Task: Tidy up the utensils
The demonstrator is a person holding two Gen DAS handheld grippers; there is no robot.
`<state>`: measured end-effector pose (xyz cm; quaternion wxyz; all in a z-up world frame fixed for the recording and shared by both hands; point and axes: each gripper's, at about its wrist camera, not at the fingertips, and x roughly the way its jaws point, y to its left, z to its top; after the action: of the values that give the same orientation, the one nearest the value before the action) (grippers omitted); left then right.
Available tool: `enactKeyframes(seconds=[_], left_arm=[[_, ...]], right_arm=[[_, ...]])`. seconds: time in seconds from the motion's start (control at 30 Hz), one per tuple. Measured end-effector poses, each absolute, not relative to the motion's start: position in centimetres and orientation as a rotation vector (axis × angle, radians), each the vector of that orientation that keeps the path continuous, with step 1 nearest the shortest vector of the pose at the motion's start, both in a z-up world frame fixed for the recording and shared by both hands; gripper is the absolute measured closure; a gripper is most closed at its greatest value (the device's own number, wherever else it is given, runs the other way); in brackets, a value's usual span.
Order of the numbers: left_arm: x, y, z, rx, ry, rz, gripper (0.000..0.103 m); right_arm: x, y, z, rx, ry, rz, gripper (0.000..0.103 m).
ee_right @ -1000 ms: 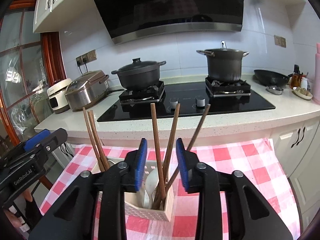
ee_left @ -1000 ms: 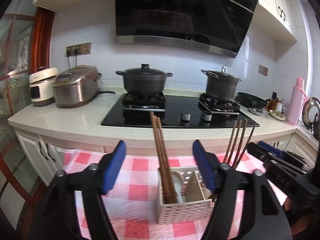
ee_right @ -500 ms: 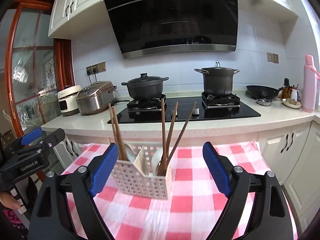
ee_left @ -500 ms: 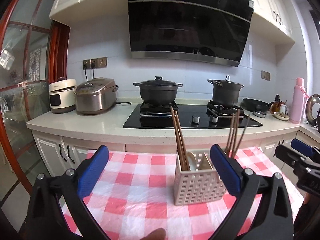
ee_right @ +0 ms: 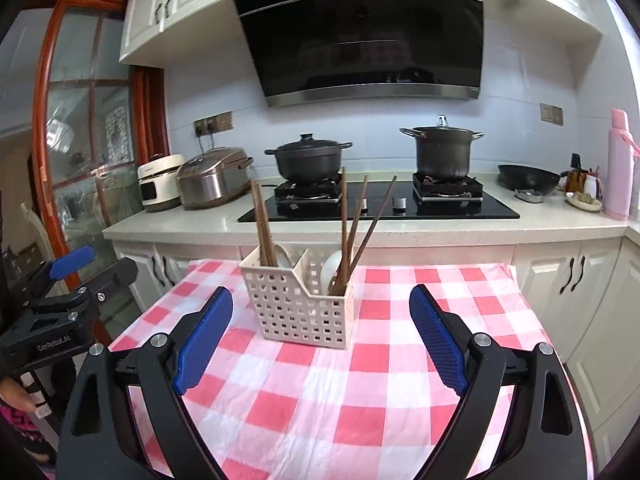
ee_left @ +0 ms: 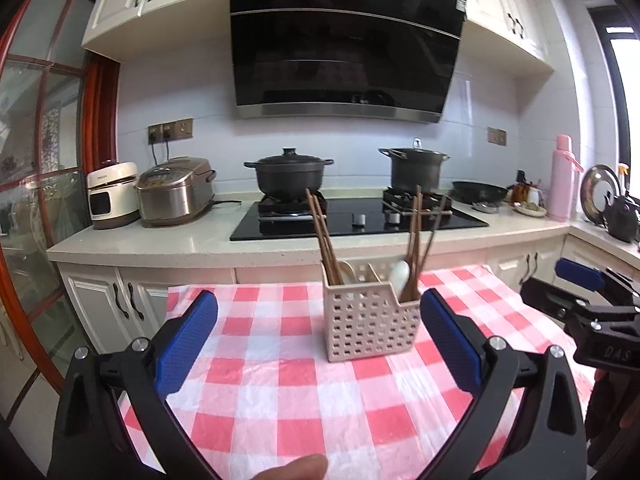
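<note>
Left wrist: left gripper (ee_left: 318, 344) fingers spread, empty

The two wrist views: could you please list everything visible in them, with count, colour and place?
Utensil basket: one, cream, on the table.
Chopsticks: brown; a pair in the left compartment, three more in the right compartment.
Spoons: two, white, one per compartment.
Tablecloth: one, red and white checks, over the table.
Pots: two, dark, on the stove.
Wok: one, black, right of the stove.
Rice cookers: two, silver and white, left on the counter.
Flask: one, pink, far right.
Range hood: one, black, above the stove.
Left gripper: open, empty.
Right gripper: open, empty.
</note>
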<state>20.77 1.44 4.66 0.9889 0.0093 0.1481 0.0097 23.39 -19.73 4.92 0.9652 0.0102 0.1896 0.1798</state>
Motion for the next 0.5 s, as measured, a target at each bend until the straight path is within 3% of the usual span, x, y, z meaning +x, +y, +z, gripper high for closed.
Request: enactKeyframes(seconds=[0.5], left_arm=[[20.4,0.2,3.7,-0.002,0.344,-0.020,0.005]], right_arm=[[22.7,-20.0,4.2,0.001,0.398,0.364,0.018]])
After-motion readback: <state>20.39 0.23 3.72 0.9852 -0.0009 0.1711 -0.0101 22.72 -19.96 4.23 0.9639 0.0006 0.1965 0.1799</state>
